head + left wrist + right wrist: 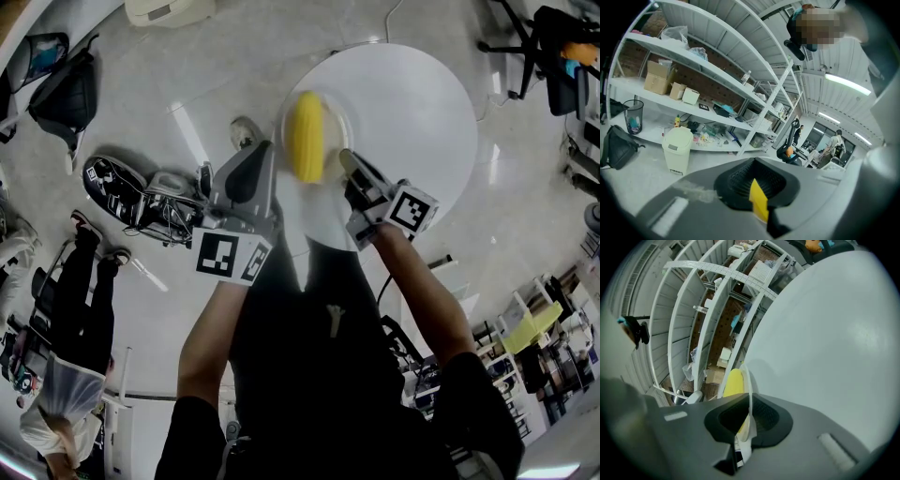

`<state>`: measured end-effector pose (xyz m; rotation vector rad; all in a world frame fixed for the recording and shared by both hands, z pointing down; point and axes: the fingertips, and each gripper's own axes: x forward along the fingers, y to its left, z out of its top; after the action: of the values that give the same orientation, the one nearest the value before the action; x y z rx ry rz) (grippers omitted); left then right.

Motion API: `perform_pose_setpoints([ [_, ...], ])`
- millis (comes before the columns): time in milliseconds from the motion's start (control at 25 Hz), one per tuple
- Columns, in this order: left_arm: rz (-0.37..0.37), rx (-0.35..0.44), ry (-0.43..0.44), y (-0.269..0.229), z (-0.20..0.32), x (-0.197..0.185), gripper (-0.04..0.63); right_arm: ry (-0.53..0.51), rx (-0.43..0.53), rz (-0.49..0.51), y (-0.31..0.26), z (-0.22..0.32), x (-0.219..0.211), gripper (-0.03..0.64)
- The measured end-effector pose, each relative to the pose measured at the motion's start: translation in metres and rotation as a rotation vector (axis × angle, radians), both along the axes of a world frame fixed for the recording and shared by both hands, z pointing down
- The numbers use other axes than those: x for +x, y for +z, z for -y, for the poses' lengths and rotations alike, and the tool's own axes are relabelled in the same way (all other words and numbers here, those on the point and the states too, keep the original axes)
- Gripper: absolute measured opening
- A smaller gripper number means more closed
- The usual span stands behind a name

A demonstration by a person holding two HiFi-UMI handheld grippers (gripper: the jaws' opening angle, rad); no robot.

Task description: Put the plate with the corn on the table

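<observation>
Clearly the right gripper (744, 423) is clamped on the rim of the plate (349, 120), which sits over the edge of the round white table (417, 112) with the corn (307, 137) on it. The left gripper (271, 150) is beside that edge, its jaws together. Shelves (708, 310) stand beyond the table.

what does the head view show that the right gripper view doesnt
Head view only: the left gripper, opposite the right gripper across the plate. Right gripper view only: the shelving, and its jaws clamped on the plate's rim up close. Both: the plate, the corn and the white table.
</observation>
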<state>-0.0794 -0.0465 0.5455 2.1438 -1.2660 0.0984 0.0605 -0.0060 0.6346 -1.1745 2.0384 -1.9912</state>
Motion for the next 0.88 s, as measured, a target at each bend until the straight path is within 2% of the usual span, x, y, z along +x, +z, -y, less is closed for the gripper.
perform_pose_setpoints([
  [880,-0.005,-0.010,-0.008,0.0053,-0.0030,0.0021,0.002,0.023,-0.029,-0.035,0.0098,-0.0018,0.0009,0.041],
])
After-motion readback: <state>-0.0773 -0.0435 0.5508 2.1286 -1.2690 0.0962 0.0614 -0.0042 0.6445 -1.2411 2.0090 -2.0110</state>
